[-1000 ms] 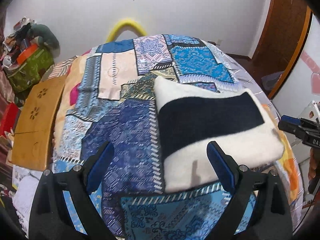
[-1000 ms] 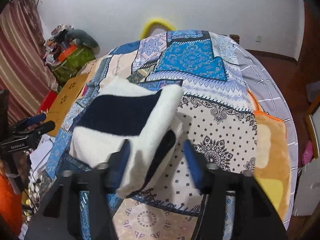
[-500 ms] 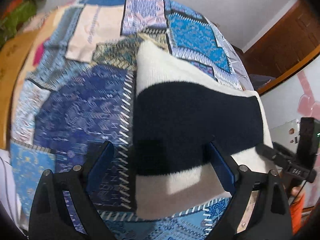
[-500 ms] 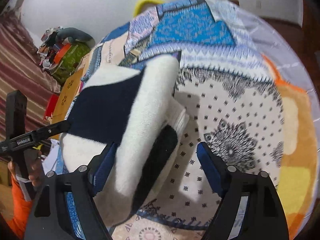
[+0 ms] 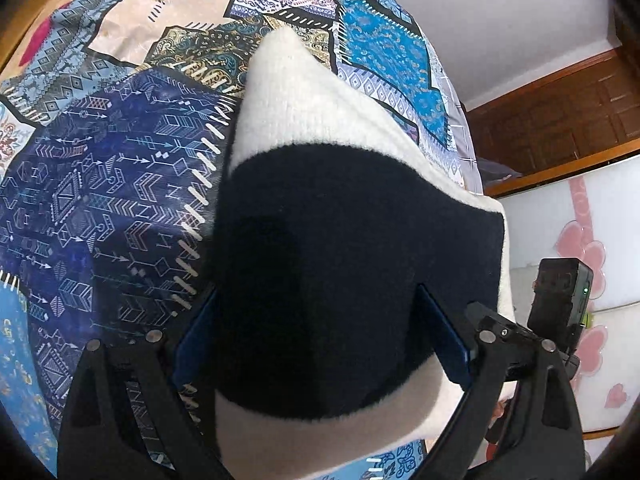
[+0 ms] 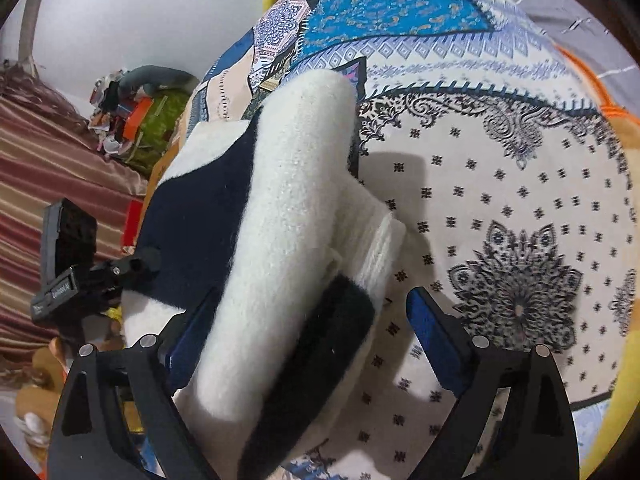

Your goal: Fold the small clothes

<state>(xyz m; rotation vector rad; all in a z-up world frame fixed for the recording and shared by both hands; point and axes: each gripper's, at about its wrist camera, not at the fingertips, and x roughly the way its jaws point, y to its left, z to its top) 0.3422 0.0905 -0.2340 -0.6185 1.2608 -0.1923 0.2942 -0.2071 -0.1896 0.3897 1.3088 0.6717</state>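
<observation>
Right wrist view: folded sweater [image 6: 288, 216] lies lengthwise between the right claw [image 6: 304, 316], jaws just opened wide, pads clear.

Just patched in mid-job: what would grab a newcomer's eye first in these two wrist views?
The folded cream-and-navy knit garment fills both views, lying on a bright patchwork bedspread. The left gripper straddles its navy band, jaws wide. The right gripper has just been opening around the garment's thick folded edge, its right pad clear of the fabric.
</observation>
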